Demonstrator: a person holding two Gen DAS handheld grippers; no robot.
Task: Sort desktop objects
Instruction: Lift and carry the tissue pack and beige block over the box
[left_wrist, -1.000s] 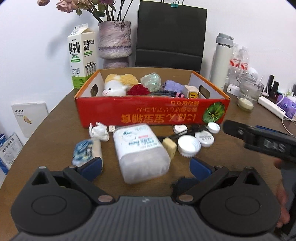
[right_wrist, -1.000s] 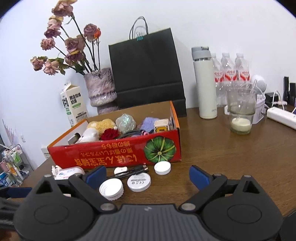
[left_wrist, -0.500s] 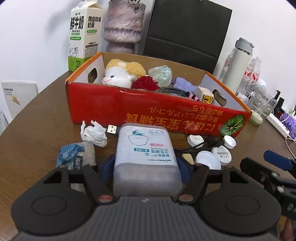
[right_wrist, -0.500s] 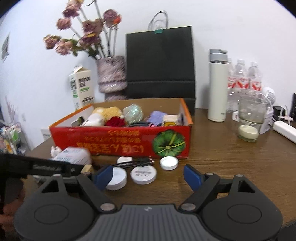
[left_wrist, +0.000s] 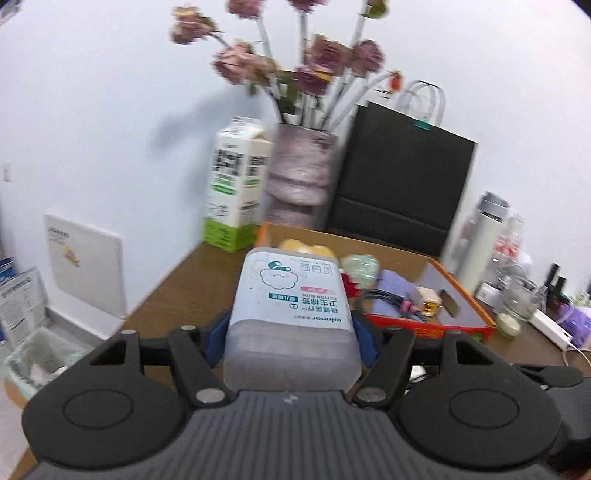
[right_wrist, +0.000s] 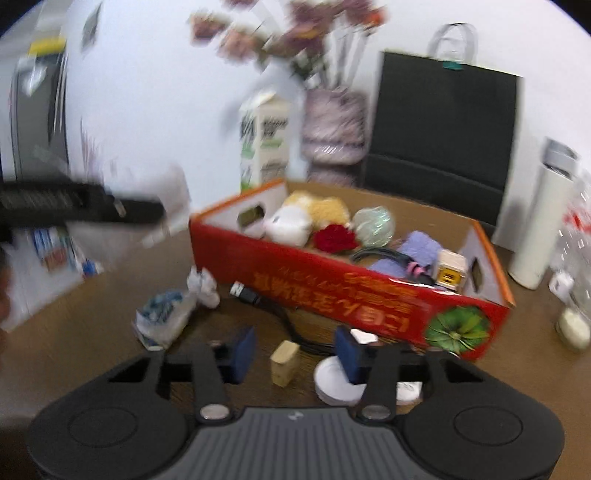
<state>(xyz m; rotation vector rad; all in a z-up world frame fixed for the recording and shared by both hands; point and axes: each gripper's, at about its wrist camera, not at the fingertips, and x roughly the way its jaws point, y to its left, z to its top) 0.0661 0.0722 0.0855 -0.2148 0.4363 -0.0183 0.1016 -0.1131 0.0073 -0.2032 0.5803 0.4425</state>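
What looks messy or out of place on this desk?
A crumpled white tissue and a scrunched blue-and-white wrapper lie like litter before the red box, whose printed lettering appears upside down. A black cable snakes loose beside them.

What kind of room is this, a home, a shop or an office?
Probably an office or a study corner of a home. A brown table against a white wall bears daily clutter: a milk carton, a vase of dried flowers, a black paper bag, and a power strip.
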